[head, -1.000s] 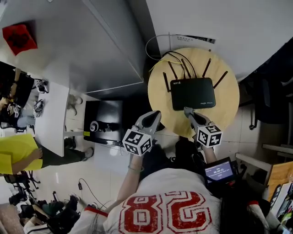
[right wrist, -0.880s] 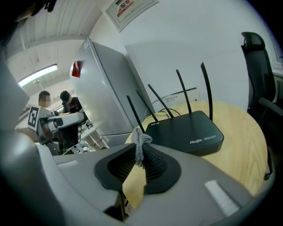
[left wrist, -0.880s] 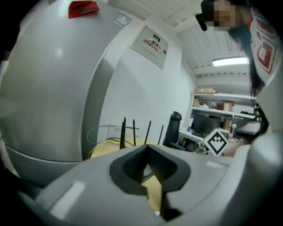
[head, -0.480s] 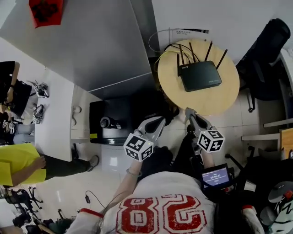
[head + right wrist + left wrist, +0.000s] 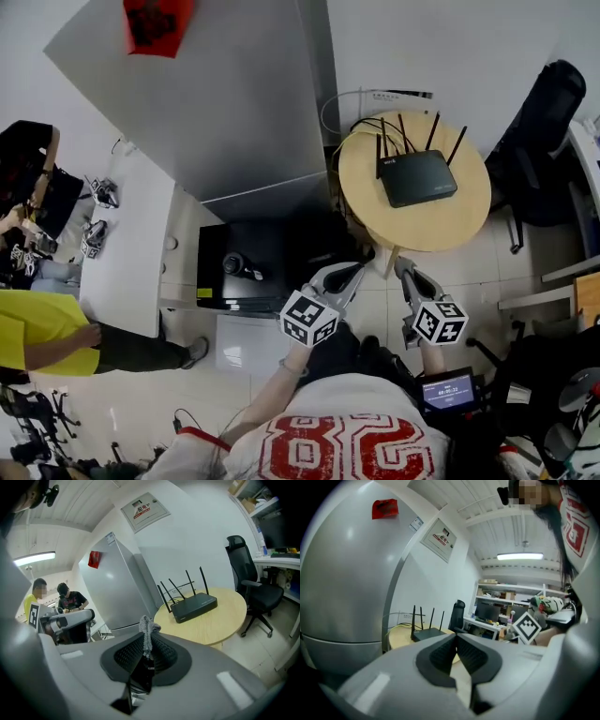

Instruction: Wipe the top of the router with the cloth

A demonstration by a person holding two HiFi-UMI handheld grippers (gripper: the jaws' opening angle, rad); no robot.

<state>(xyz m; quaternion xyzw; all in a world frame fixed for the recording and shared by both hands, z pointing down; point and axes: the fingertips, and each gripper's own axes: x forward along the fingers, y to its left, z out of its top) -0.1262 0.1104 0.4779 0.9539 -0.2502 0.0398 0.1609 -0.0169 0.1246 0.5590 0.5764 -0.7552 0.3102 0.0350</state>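
Note:
The black router (image 5: 417, 178) with several upright antennas lies on the round wooden table (image 5: 450, 220). Both grippers hang over the floor in front of the table, apart from it. My right gripper (image 5: 403, 264) is shut on a small grey cloth (image 5: 146, 631) that sticks up between its pads. Beyond those jaws, the right gripper view shows the router (image 5: 194, 605) on the table (image 5: 220, 620). My left gripper (image 5: 359, 267) is shut with nothing between its pads, and its own view has the router (image 5: 429, 632) far ahead past the closed gripper (image 5: 456, 641).
A tall grey cabinet (image 5: 234, 103) stands left of the table, with a black box (image 5: 248, 267) on the floor in front of it. A black office chair (image 5: 548, 112) is right of the table. People sit at a white desk (image 5: 127, 244) on the far left.
Both grippers have drawn back from the table. A second ago the right gripper's tip was at the router's front edge; now both are over the floor, and the table looks farther away.

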